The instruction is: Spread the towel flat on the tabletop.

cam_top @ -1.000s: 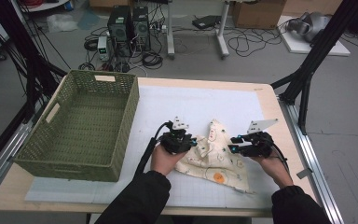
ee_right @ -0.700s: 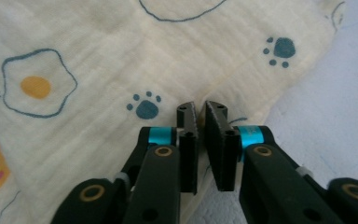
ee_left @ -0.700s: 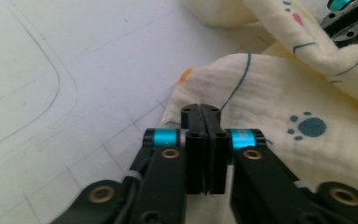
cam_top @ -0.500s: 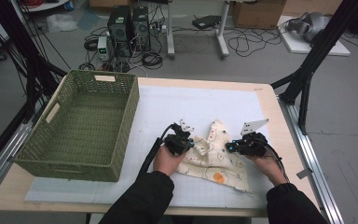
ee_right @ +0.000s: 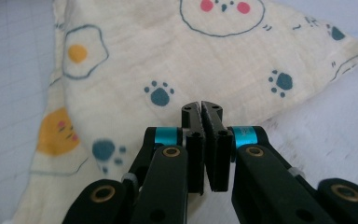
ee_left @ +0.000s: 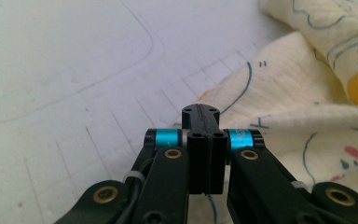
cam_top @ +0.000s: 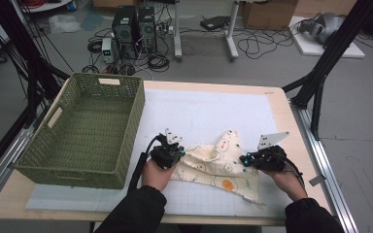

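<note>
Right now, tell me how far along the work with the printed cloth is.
Done: both grippers have closed at the cloth, the left gripper at its left edge, the right gripper at its right side; whether fabric is pinched cannot be told. In hand: the cloth lies crumpled on the white mat. Left: probably folding it or moving it; the green basket stands empty.

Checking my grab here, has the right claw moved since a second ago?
Yes. The right claw has slid left, away from the table's right edge and onto the patterned cloth, and its jaws have just closed.
</note>
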Available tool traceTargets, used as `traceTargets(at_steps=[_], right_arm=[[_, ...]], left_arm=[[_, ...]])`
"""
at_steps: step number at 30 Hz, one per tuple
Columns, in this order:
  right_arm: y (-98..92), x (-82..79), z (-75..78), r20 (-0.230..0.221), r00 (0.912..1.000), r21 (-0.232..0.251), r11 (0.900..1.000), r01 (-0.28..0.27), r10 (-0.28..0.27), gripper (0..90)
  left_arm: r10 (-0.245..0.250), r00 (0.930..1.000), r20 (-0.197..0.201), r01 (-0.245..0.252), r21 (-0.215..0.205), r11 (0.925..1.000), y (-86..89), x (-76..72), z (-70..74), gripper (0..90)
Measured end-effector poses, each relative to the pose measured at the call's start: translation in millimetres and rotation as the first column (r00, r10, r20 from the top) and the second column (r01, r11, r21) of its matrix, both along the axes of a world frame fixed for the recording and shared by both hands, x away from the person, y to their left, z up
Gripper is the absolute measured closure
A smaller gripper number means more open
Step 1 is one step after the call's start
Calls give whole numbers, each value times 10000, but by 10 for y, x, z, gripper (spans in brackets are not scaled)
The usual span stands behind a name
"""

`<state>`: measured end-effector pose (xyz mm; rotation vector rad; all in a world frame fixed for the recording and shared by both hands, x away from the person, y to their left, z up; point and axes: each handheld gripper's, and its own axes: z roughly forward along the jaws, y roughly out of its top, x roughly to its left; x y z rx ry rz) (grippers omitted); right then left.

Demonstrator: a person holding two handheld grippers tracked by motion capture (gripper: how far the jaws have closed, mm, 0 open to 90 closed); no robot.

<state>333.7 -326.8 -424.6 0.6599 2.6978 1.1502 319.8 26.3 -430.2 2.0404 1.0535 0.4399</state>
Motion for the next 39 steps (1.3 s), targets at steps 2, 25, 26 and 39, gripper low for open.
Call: traceTargets(at_steps=[2,25,26,39], right_arm=[[-29,-62,-35,-162,9999,-112,9999,-31,29,882],[48,451,-59,-285,9950,259,9950,962,-954,598],[60,467,-88,-361,9948,146,9953,956,-951,615],[131,485,-94,-331,9984,24,9989,469,-468,892]], left_arm=[[-90,9999,-125,89,-70,9999,7,-34,-33,898],[-1946,9756,-1022,1836,-1072,9771,-577,503,13,629],[-1924,9748,-1131,1819,-967,9785,-600,510,-17,651],[-939,9944,-485,898,-804,9927,-464,489,61,883]])
